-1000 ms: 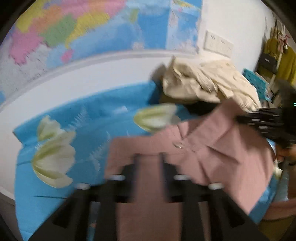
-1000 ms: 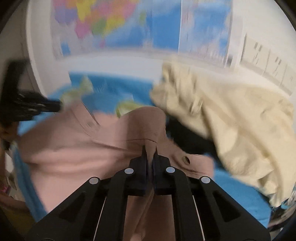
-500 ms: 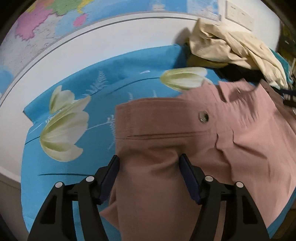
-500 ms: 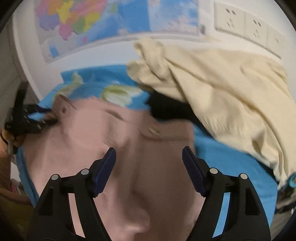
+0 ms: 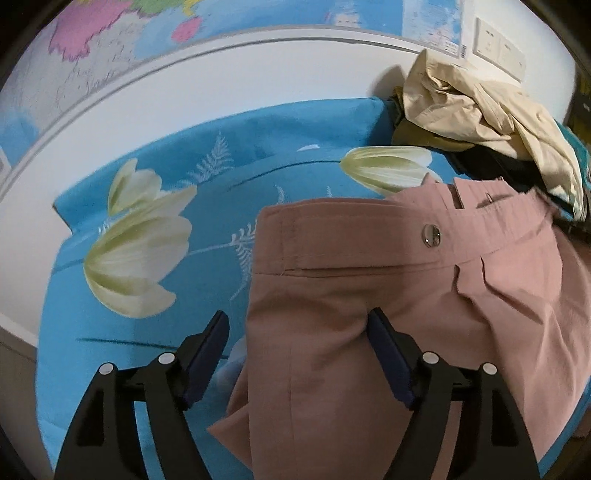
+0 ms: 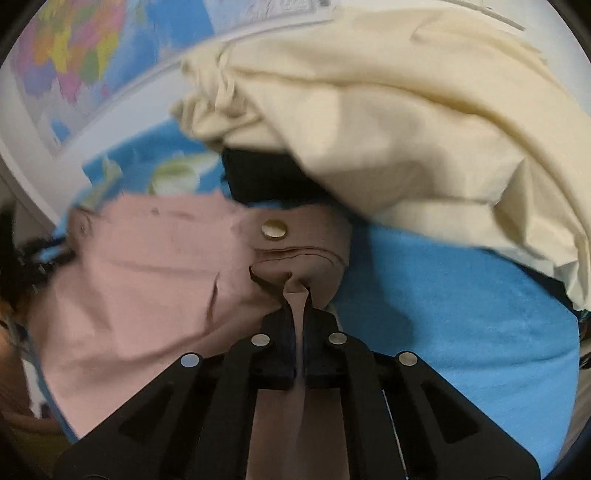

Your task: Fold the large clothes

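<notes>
Dusty-pink trousers (image 5: 388, 295) lie on a blue flowered sheet (image 5: 166, 192), waistband and metal button (image 5: 430, 235) toward the wall. My left gripper (image 5: 297, 332) hovers over their left edge, its jaws opening wide; the cloth lies between the fingers but the pads do not press it. In the right wrist view my right gripper (image 6: 300, 314) is shut on a pinched fold of the pink trousers (image 6: 147, 266) just below the waistband button (image 6: 273, 228). The left gripper (image 6: 22, 251) shows dimly at the far left edge.
A crumpled cream garment (image 6: 406, 129) sits on dark clothes (image 6: 266, 173) at the back right, close to the trousers' waistband. A world map (image 5: 110, 33) and wall sockets (image 5: 498, 48) hang on the white wall behind. The blue sheet (image 6: 443, 295) lies bare right of the trousers.
The left gripper let go of the trousers, sank toward the bed and spread its jaws. The right gripper opened, shifted along the waistband and closed on a fold below the button.
</notes>
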Available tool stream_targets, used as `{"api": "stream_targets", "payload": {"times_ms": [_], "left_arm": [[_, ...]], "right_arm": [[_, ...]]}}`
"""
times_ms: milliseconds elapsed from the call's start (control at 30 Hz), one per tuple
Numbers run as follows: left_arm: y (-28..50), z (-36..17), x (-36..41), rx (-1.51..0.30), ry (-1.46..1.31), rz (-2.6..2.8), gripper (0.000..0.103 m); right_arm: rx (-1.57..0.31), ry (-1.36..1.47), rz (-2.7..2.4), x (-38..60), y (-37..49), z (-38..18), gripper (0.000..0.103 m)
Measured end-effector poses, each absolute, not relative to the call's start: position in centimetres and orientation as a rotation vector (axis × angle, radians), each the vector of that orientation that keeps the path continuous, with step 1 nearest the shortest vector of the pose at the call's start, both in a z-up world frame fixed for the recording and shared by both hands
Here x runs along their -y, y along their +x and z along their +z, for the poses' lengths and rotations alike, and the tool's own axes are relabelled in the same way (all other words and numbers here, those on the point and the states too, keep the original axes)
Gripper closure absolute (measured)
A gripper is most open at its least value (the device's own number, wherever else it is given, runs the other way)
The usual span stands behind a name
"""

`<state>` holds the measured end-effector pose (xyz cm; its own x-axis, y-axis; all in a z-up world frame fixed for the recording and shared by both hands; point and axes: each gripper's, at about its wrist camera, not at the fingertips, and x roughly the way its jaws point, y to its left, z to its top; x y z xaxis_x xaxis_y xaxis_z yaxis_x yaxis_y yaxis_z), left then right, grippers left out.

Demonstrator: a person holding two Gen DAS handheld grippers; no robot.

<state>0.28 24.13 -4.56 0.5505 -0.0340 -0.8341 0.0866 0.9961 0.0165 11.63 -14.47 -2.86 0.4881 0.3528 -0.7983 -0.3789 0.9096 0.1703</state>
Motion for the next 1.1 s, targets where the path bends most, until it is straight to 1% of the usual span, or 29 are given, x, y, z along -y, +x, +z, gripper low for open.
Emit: {"api": "stream_targets", "payload": {"times_ms": [33, 67, 100, 133, 167, 200, 233, 267, 367, 433, 467, 500, 533, 567, 600, 633, 667, 733, 833, 867, 900, 933, 967, 1033, 1067, 1100], "left_arm": [[0.0, -4.3, -24.4, -0.978, 0.043, -0.067, 0.028], [-0.4, -3.9, -24.7, -0.965, 0.03, -0.068, 0.028], [-1.0, -3.4, -25.1, -0.946, 0.011, -0.077, 0.028], [-1.6, -2.9, -25.6, -0.927, -0.021, -0.094, 0.028], [-2.1, -2.5, -26.0, -0.916, -0.044, -0.106, 0.028], [-2.8, -2.2, -26.4, -0.903, -0.067, -0.119, 0.028], [-3.5, -1.8, -26.7, -0.891, -0.08, -0.125, 0.028], [-4.5, -1.6, -27.0, -0.882, -0.086, -0.127, 0.028], [-6.2, -2.0, -26.9, -0.892, -0.09, -0.152, 0.026], [-7.1, -3.3, -26.5, -0.928, -0.09, -0.166, 0.026], [-7.3, -3.8, -26.4, -0.94, -0.096, -0.171, 0.026], [-7.5, -4.6, -26.4, -0.951, -0.122, -0.184, 0.029], [-7.5, -5.0, -26.6, -0.955, -0.147, -0.195, 0.033], [-7.6, -5.3, -26.9, -0.953, -0.171, -0.202, 0.042], [-7.4, -5.5, -27.3, -0.949, -0.205, -0.205, 0.053], [-7.1, -5.6, -27.8, -0.951, -0.237, -0.199, 0.058], [-6.9, -5.6, -28.0, -0.953, -0.243, -0.186, 0.063], [-6.5, -5.8, -28.0, -0.952, -0.23, -0.16, 0.064], [-6.4, -6.1, -27.2, -0.965, -0.19, -0.135, 0.058], [-6.6, -6.1, -26.9, -0.965, -0.175, -0.12, 0.049], [-6.8, -6.0, -27.0, -0.965, -0.176, -0.109, 0.044], [-7.2, -5.7, -27.3, -0.958, -0.196, -0.11, 0.044], [-7.6, -5.5, -27.5, -0.953, -0.209, -0.116, 0.042], [-8.7, -4.8, -28.1, -0.941, -0.223, -0.098, 0.04], [-9.2, -4.5, -28.2, -0.932, -0.223, -0.093, 0.039], [-9.6, -4.2, -28.2, -0.922, -0.222, -0.091, 0.038]], "right_arm": [[-0.954, -0.034, 0.445, 14.4, 11.4, -2.7, 0.096], [-0.949, -0.021, 0.449, 14.6, 11.3, -2.4, 0.088], [-0.948, 0.008, 0.449, 15.1, 11.1, -2.0, 0.078], [-0.945, 0.035, 0.452, 15.7, 10.9, -1.6, 0.061], [-0.942, 0.047, 0.456, 16.1, 10.7, -1.4, 0.048], [-0.933, 0.061, 0.457, 16.8, 10.2, -1.2, 0.042], [-0.925, 0.072, 0.457, 17.4, 9.8, -1.0, 0.032], [-0.921, 0.103, 0.47, 18.4, 9.0, -0.9, 0.028], [-0.953, 0.191, 0.547, 19.8, 7.6, -1.7, 0.027], [-0.982, 0.199, 0.556, 20.1, 6.6, -2.7, 0.026], [-1.001, 0.198, 0.561, 20.1, 6.3, -3.4, 0.034], [-1.017, 0.203, 0.571, 20.0, 6.2, -3.9, 0.045], [-1.033, 0.218, 0.575, 20.1, 6.1, -4.5, 0.065], [-1.036, 0.247, 0.585, 20.5, 6.1, -4.7, 0.078], [-1.029, 0.278, 0.599, 20.8, 6.3, -4.6, 0.088], [-1.011, 0.293, 0.596, 21.1, 6.6, -4.1, 0.095], [-0.99, 0.296, 0.585, 21.3, 6.8, -3.5, 0.097], [-0.958, 0.292, 0.567, 21.3, 7.5, -2.7, 0.098], [-1.012, 0.276, 0.541, 20.5, 8.4, -4.4, 0.098], [-1.025, 0.272, 0.532, 20.8, 8.1, -5.1, 0.094], [-1.032, 0.286, 0.526, 20.9, 8.0, -5.4, 0.093], [-1.029, 0.304, 0.528, 21.3, 7.8, -5.3, 0.09], [-1.022, 0.319, 0.526, 21.7, 7.8, -5.1, 0.076], [-0.986, 0.353, 0.509, 23.1, 7.1, -4.1, 0.063], [-0.975, 0.354, 0.505, 23.4, 6.9, -3.7, 0.059], [-0.955, 0.345, 0.496, 23.8, 6.2, -3.1, 0.059]]}}
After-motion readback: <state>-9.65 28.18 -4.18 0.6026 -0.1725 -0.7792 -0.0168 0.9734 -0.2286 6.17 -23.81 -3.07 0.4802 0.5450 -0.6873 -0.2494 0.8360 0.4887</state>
